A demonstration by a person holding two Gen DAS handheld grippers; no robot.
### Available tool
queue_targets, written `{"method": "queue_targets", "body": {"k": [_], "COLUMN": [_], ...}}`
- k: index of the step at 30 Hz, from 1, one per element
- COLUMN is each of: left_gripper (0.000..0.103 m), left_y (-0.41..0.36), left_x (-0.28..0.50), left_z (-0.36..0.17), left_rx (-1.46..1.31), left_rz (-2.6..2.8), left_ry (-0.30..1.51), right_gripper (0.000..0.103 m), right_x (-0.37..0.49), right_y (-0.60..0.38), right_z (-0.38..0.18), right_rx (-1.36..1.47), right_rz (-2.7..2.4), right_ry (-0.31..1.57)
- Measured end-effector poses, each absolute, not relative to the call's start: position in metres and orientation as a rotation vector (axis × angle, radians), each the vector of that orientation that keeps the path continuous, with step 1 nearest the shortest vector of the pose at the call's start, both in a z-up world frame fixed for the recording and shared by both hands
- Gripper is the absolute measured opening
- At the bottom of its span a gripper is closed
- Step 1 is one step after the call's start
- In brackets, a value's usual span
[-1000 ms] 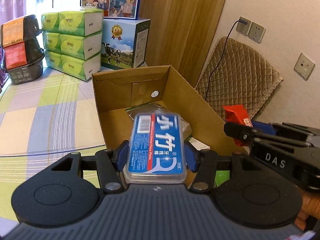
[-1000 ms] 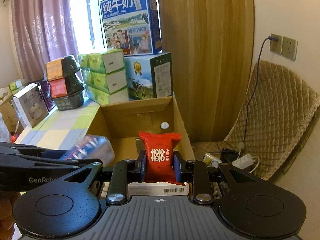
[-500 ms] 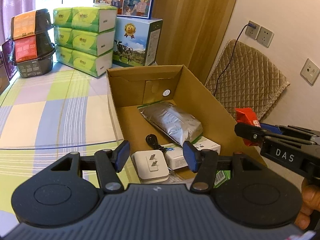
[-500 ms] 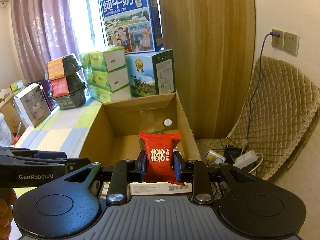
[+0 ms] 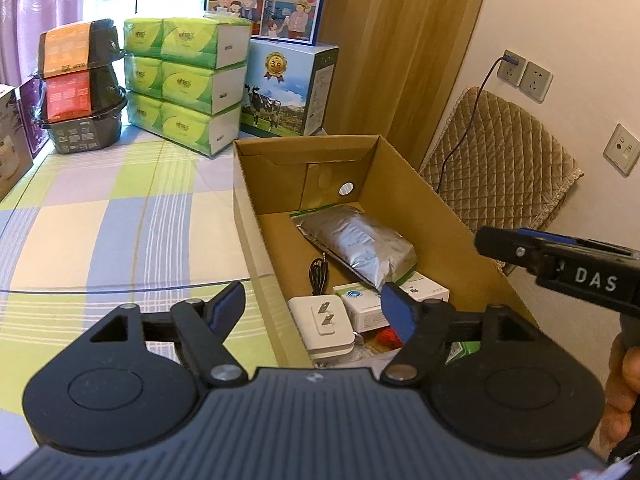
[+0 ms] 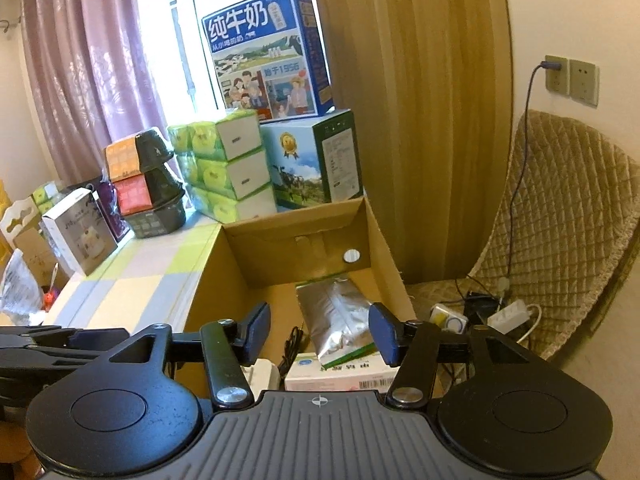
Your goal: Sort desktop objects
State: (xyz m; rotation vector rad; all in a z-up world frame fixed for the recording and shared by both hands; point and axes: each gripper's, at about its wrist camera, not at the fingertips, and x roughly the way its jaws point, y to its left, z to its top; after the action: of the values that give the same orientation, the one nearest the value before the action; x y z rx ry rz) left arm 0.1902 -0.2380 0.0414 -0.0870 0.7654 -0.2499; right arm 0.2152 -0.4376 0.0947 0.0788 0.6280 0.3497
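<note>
Both tools hover over the open cardboard box [image 5: 420, 200] at the right end of the counter [image 5: 100, 240], and both are empty: the left tool [image 5: 312, 307] has its blue pads spread wide with nothing between them, and the right tool [image 6: 318, 330] is spread the same way above the box's near end. The sorted things lie inside the box. The silver foil pouch [image 5: 356, 244] rests flat toward the far wall; it looks soft, crinkly and slick, so a pinch across its sealed edge or its narrow side would hold better than one on the bulging middle. Beside it is a black cable [image 5: 318, 274], limp and light, best taken at its bunched loop. The white charger [image 5: 324, 326] with folded prongs is rigid, smooth and denser, and should be gripped across its flat sides. The small white cartons [image 5: 362, 304] are stiff and light but would dent under a hard squeeze; the long faces are the place to hold them. A scrap of red [image 5: 386, 335] shows behind the left tool's right pad, probably a wrapped sweet, though too little shows to be sure. The checked counter near the box is bare, so the next item must come from elsewhere.
</note>
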Motion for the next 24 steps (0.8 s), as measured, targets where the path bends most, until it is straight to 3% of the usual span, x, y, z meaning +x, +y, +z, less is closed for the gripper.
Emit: {"method": "queue_targets", "body": {"k": [8,16,24], "left_gripper": [0.101,0.102,0.102], "left_y": [-0.232,-0.231,-0.234], "left_x": [0.154,0.113,0.077], "left_z": [0.050,0.055,0.057], "left_rx": [-0.096,-0.092,-0.078], "left_rz": [-0.231,-0.221,-0.179], "left_ry": [0.736,0.736,0.771], "right_gripper": [0.074,0.097,0.101], "right_x": [0.180,0.142,0.109], "right_y": [-0.453,-0.469,-0.474], "right_z": [0.105,0.113,0.114], "right_rx": [0.110,0.091,0.060], "right_rz": [0.319,0.283,0.278], "right_ry": [0.608,0.617,0.657]}}
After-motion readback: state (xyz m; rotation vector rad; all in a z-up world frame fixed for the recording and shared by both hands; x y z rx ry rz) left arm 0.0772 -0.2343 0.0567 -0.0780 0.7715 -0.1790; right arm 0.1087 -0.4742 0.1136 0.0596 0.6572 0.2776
